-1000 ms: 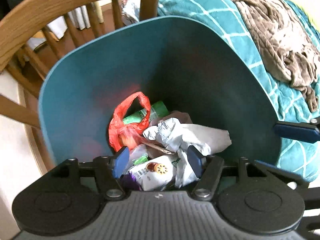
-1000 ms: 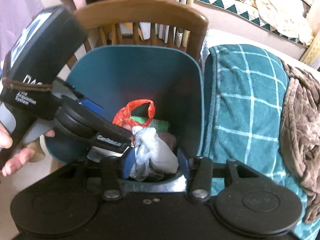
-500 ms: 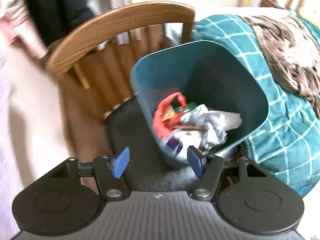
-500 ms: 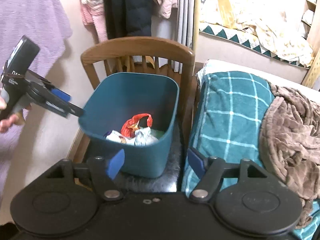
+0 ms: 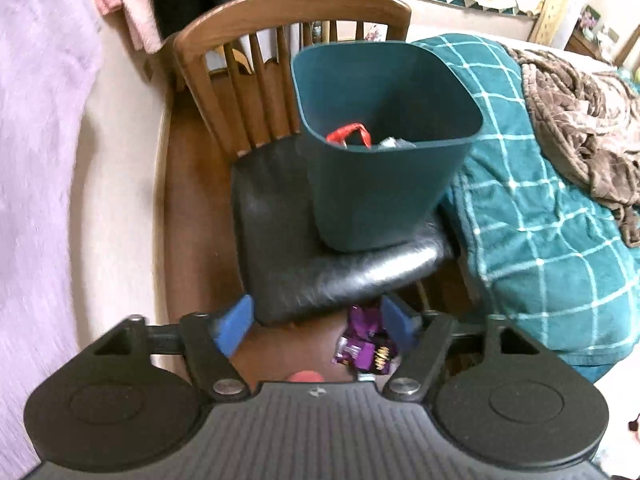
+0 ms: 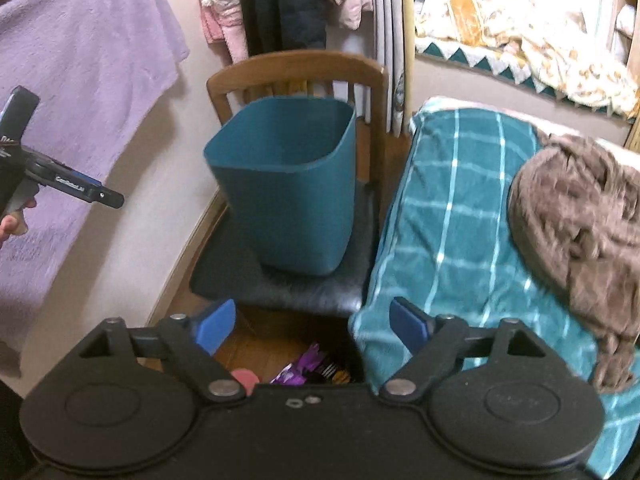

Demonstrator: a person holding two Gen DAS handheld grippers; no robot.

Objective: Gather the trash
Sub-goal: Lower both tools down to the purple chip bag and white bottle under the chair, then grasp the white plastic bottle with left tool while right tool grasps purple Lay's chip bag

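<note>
Both claws have been pulled back from the teal bin on the chair seat. The left claw and right claw are opening, empty. A purple wrapper remains on the floor, likely next.

We look steeply down over each gripper's fingers. Both views share the teal bin on the chair, mid-frame.
</note>
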